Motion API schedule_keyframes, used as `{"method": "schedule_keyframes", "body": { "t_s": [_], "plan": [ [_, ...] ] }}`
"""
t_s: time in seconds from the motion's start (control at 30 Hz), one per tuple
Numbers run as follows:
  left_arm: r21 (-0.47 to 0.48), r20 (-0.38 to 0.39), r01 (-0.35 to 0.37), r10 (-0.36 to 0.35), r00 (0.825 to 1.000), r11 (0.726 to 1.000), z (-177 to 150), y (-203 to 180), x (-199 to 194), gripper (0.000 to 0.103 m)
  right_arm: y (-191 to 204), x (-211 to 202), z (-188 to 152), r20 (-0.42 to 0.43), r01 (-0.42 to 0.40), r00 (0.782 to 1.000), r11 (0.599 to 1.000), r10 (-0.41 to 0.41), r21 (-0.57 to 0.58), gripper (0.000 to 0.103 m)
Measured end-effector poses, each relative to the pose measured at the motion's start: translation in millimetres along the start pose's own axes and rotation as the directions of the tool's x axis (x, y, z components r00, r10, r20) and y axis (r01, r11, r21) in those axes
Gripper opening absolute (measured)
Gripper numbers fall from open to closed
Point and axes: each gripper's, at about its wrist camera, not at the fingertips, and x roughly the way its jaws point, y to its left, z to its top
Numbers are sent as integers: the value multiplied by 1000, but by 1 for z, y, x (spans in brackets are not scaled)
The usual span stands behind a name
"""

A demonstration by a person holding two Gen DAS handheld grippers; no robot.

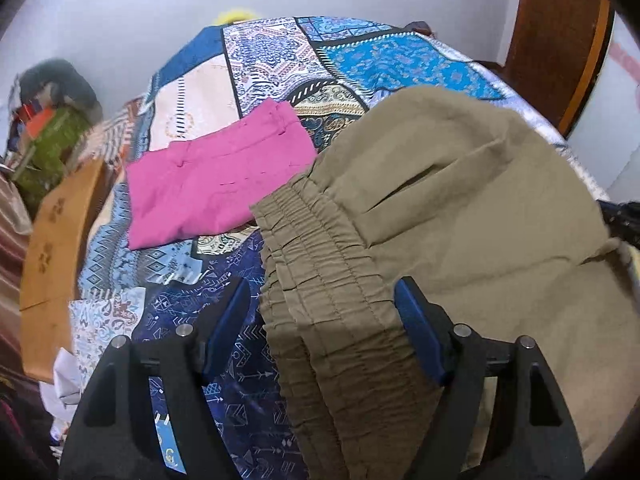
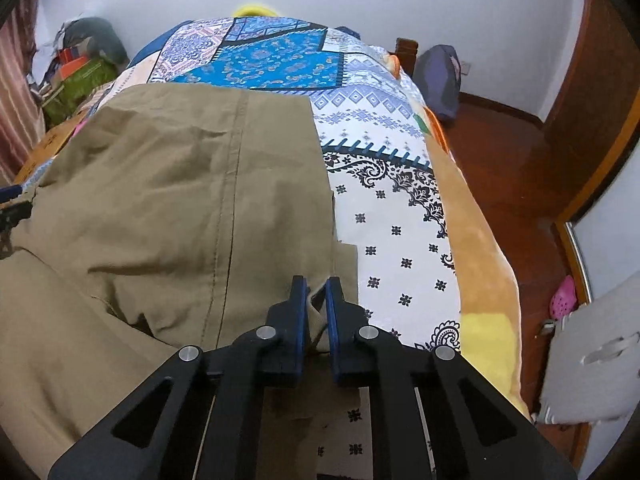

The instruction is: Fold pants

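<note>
- Your left gripper (image 1: 320, 312) is spread wide and holds nothing; the gathered elastic waistband (image 1: 320, 264) of the khaki pants (image 1: 460, 208) runs through the gap between its fingers, and the right-hand finger appears to rest against the cloth.
- Your right gripper (image 2: 317, 294) is nearly closed, pinching a small tab of the khaki pants (image 2: 180, 184) at their right edge, probably a hem corner, though the fold there is hard to read.
- The pants lie on the patterned bedspread (image 2: 392, 232), filling the space ahead and to the left of your right gripper. They look doubled over at least once, with rumpled layers just left of that gripper.
- Ahead and left of your left gripper, a pink garment (image 1: 216, 188) lies already folded flat.
- Judging from this, the fold is under way, not finished: the khaki layers need smoothing and probably one more fold.
</note>
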Motion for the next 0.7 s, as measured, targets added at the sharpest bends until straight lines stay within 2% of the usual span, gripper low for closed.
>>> {"method": "schedule_keyframes", "body": {
  "t_s": [0.07, 0.1, 0.13, 0.2, 0.3, 0.5, 0.6, 0.7],
  "plan": [
    [-21, 4, 41, -41, 999, 999, 4, 6, -9, 77, -2, -11, -2, -10, -27, 1000, 1000, 27, 7, 14],
    [-34, 11, 43, -43, 999, 999, 6, 11, -14, 78, -5, -18, 1, 3, -37, 999, 999, 37, 14, 23],
    [-37, 18, 34, -33, 999, 999, 8, 12, -17, 78, -5, -24, 0, 25, -33, 999, 999, 33, 22, 37],
    [-49, 39, -4, 6, 999, 999, 13, 18, -23, 80, -6, -40, 5, 98, -23, 995, 999, 19, 35, 54],
    [-85, 41, -19, 23, 999, 996, 25, 30, -19, 83, -4, -53, 19, 150, -40, 988, 999, 34, 34, 55],
    [-155, -34, 23, -28, 999, 988, 51, 48, 20, 83, 5, -39, 55, 183, -61, 981, 998, 60, -2, 55],
    [-181, -61, 58, -70, 996, 982, 58, 50, 34, 83, 7, -14, 74, 130, -91, 987, 995, 95, -35, 55],
    [-171, -80, 93, -108, 991, 981, 63, 47, 47, 83, 4, 20, 89, 81, -84, 993, 996, 87, -36, 55]
  ]
}}
